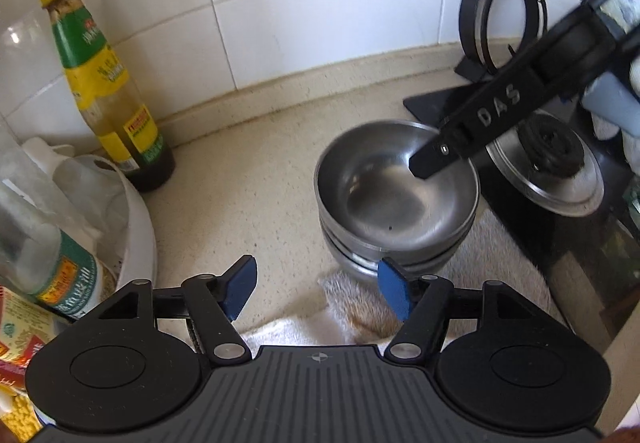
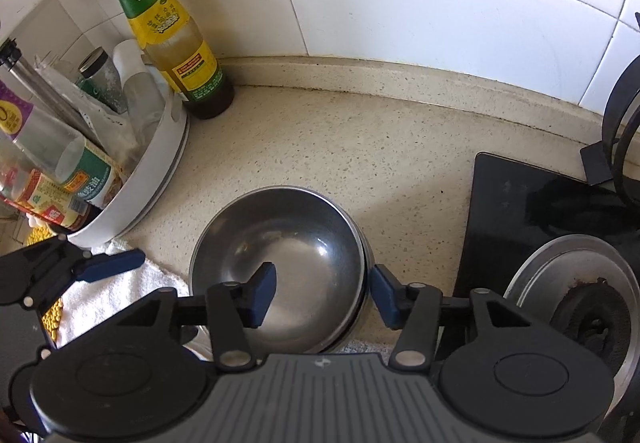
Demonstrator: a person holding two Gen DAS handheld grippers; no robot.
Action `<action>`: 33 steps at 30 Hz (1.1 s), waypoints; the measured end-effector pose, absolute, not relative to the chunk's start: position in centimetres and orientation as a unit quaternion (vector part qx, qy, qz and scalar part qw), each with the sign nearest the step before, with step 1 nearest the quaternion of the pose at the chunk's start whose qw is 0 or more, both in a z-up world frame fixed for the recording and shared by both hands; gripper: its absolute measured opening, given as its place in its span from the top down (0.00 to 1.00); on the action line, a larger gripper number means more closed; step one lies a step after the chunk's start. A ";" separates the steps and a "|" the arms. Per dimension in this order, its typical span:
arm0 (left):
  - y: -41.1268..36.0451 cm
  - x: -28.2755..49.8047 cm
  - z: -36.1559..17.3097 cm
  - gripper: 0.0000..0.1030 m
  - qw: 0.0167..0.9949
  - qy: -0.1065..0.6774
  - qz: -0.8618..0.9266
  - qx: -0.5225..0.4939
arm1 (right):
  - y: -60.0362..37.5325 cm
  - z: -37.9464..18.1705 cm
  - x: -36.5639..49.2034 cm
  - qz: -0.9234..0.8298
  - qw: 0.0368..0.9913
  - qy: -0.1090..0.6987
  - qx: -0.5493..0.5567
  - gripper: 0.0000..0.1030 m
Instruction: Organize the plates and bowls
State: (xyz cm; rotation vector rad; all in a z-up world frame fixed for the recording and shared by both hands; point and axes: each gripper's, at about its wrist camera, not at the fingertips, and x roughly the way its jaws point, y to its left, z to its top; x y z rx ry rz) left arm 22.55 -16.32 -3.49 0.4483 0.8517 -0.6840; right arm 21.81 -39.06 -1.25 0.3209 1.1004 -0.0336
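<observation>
Dull, scuffed steel bowls [image 2: 280, 255] nested in a stack, right tool [image 2: 324, 297] parted astride the rim, gripping nothing.

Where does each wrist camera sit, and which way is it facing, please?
Left wrist: behind the left gripper, angled down at the stacked steel bowls; the right gripper's finger reaches over them.
Right wrist: behind the right gripper, straddling the bowls' rim.
Shared: bowls, sauce bottle, stove burner.

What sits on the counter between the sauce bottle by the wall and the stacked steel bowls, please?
Nothing: in the right wrist view, only bare speckled counter runs from the sauce bottle to the stacked steel bowls; the left wrist view agrees.
</observation>
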 end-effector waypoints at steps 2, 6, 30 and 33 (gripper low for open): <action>-16.1 22.6 -3.8 0.29 0.824 0.401 -0.335 0.220 | -39.2 -1.4 22.0 -0.018 0.838 0.522 0.159 0.46; -16.0 22.7 -4.6 0.25 0.806 0.397 -0.364 0.244 | -39.7 -2.0 22.1 -0.023 0.832 0.529 0.169 0.46; -23.2 26.3 -11.2 0.10 0.709 0.399 -0.473 0.338 | -43.7 -7.7 24.3 0.002 0.795 0.538 0.279 0.35; -23.8 26.9 -11.6 0.05 0.706 0.392 -0.485 0.337 | -43.9 -7.9 24.7 0.014 0.794 0.535 0.288 0.34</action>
